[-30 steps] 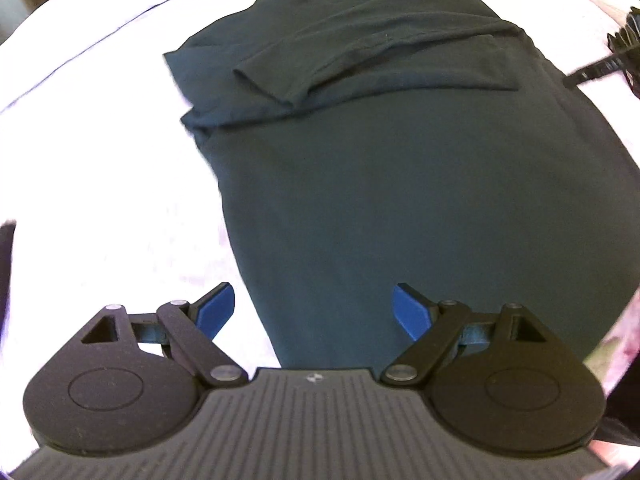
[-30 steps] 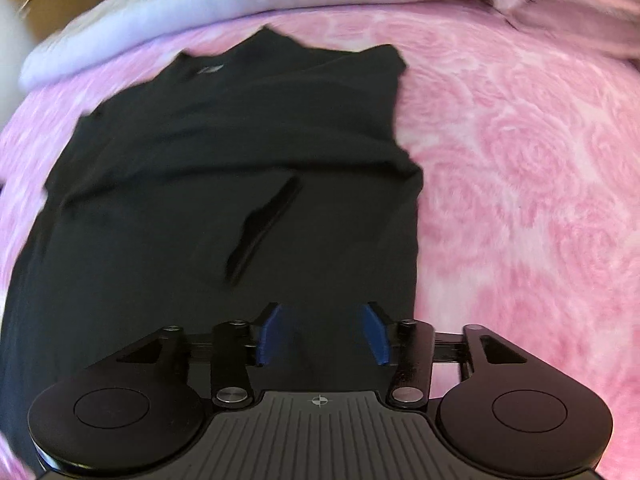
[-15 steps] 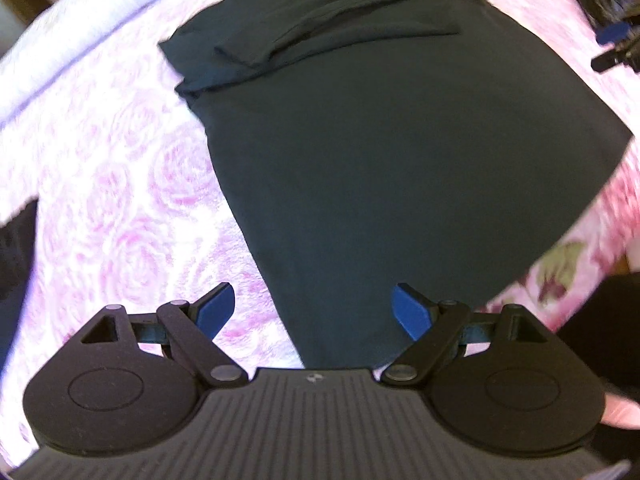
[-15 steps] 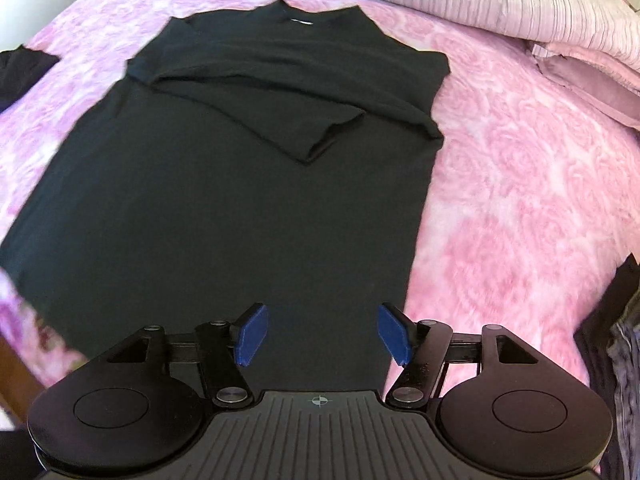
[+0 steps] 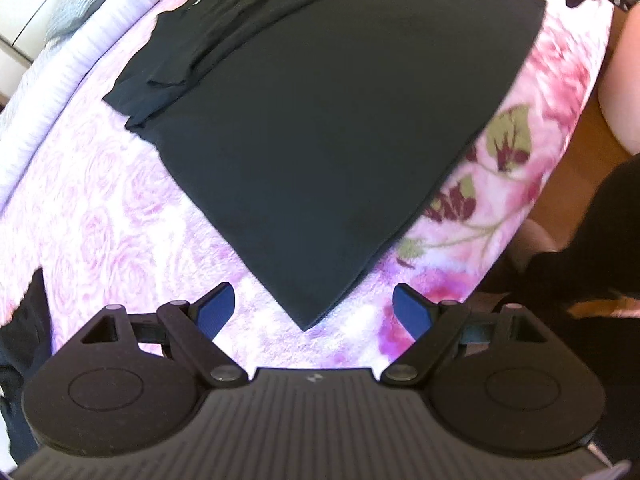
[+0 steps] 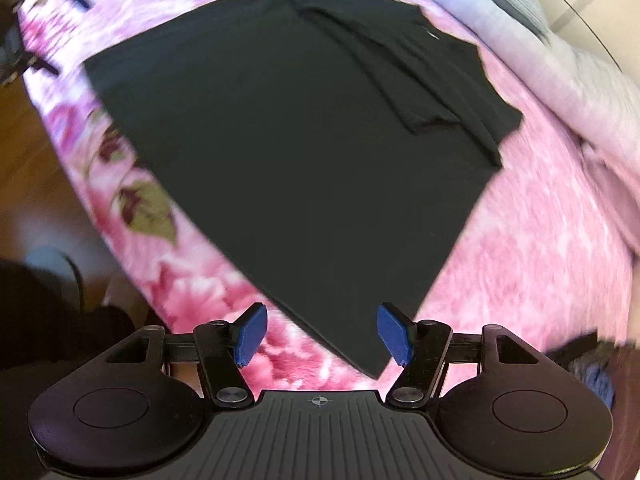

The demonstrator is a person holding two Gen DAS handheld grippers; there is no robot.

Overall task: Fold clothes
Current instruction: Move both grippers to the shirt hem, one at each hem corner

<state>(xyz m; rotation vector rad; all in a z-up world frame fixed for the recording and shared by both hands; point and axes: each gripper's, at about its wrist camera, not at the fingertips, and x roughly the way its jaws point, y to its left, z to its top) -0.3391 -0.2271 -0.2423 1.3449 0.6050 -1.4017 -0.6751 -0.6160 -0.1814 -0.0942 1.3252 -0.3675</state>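
The black shirt (image 5: 320,128) lies flat on your bed's pink floral blanket (image 5: 112,220), both sleeves folded across the chest, its hem along the bed's near edge. One hem corner sits between the pads of your left gripper (image 5: 312,312), untouched; jaws wide open, empty. The other hem corner lies under your right gripper (image 6: 320,332); jaws spread wide, holding nothing. A pale striped quilt (image 6: 560,52) lies beyond the collar. Further dark clothing (image 5: 28,320) lies at the blanket's left edge.
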